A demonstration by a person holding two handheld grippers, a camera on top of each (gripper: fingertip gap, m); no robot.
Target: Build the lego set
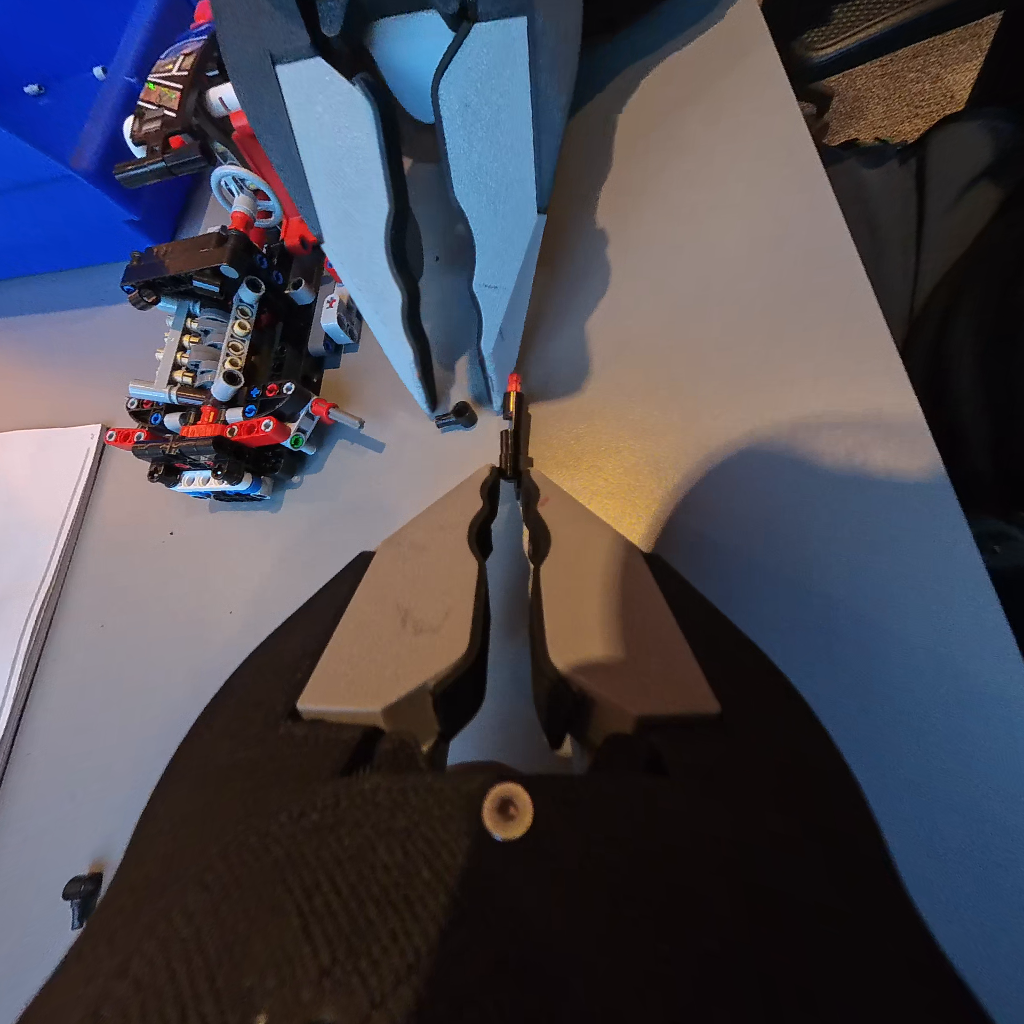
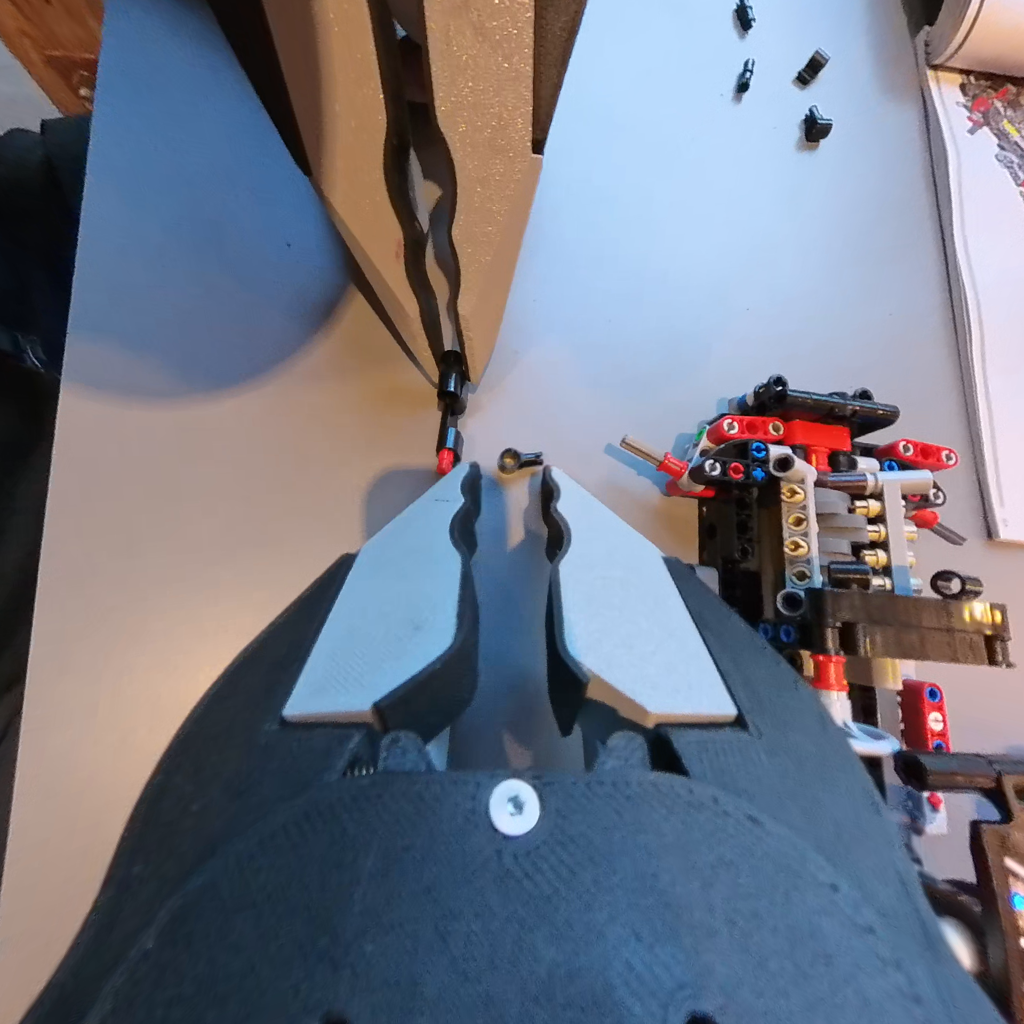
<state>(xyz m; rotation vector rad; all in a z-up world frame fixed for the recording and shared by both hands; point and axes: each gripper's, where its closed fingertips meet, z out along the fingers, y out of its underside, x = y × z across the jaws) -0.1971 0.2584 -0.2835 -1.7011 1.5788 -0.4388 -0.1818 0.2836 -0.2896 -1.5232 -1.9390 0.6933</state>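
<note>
My left gripper is shut on a thin black pin assembly with a red tip, held low over the grey table. The red end points at my right gripper and lies beside one of its fingertips. My right gripper is open and empty, tips at the table. A small black connector lies on the table just in front of the gap between them. The left gripper and the pin assembly also show in the right wrist view. The partly built black, red and grey Lego model stands beside the grippers.
A blue bin stands behind the model. An instruction booklet lies on the table. Several loose black pieces lie near the booklet, and another near my left gripper. The table edge runs close to the grippers. My left and right fingertips are right by each other.
</note>
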